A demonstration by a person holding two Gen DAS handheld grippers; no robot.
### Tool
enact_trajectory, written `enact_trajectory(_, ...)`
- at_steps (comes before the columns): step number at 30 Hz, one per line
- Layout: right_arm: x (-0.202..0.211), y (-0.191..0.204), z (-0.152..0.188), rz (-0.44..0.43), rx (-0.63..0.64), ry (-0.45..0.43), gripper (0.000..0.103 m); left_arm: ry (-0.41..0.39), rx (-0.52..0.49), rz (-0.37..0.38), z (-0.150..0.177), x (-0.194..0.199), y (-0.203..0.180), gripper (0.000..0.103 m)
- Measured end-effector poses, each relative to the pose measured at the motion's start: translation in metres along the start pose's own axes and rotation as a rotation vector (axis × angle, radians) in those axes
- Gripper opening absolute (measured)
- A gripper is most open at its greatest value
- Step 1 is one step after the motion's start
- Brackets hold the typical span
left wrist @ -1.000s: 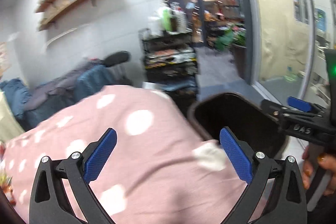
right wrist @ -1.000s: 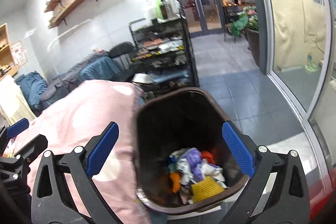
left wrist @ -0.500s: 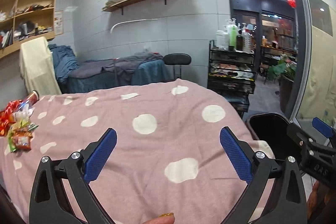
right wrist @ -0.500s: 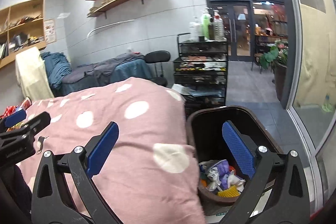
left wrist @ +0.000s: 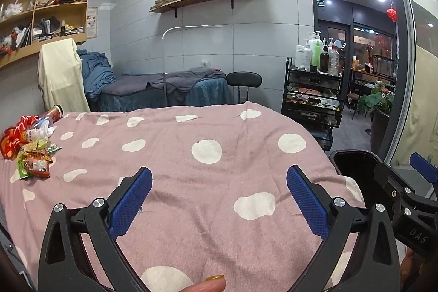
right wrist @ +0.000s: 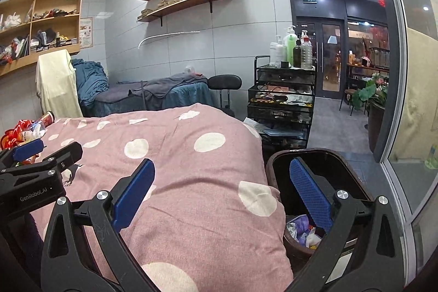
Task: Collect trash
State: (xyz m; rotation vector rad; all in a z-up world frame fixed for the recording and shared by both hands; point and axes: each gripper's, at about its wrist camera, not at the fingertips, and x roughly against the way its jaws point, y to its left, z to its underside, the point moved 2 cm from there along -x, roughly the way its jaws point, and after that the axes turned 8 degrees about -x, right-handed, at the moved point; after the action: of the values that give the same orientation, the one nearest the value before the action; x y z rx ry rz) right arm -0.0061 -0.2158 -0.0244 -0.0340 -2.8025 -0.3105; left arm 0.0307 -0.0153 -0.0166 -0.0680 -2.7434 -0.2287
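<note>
A heap of snack wrappers (left wrist: 32, 155) with a plastic bottle (left wrist: 41, 127) and a red can (left wrist: 54, 111) lies at the far left of a bed under a pink dotted cover (left wrist: 191, 168). The same trash pile (right wrist: 22, 133) shows at the left edge of the right wrist view. A dark bin (right wrist: 323, 182) stands beside the bed's right end, with crumpled trash (right wrist: 303, 231) inside. My left gripper (left wrist: 219, 199) hovers open over the bedcover, nothing between its fingers. My right gripper (right wrist: 221, 190) is open too, straddling the bed edge and bin rim.
A black trolley (left wrist: 312, 100) with bottles stands beyond the bed's right corner. A black stool (left wrist: 243, 81) and a second bed with blue and grey covers (left wrist: 164, 92) sit behind. A glass wall (right wrist: 410, 100) runs along the right. A fingertip (left wrist: 210, 285) shows at the bottom.
Both grippers have swung left and up, away from the bin toward the bed. The trash pile at the far left has come into view. Both stay open.
</note>
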Motion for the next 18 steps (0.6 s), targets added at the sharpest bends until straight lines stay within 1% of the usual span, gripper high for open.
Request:
enact_trajectory(5,0.0012,-0.0043,-0.0012,0.009,-0.010,-0.003,0.098,-0.016,-0.003,0.001,-0.0003,0.0026,-0.0004,0.098)
enact_trajectory(18,0.0004,-0.0094,-0.0021,0.004,-0.022,0.003,0.098,-0.015,-0.002,0.001,0.0007,0.0018,0.0004,0.098)
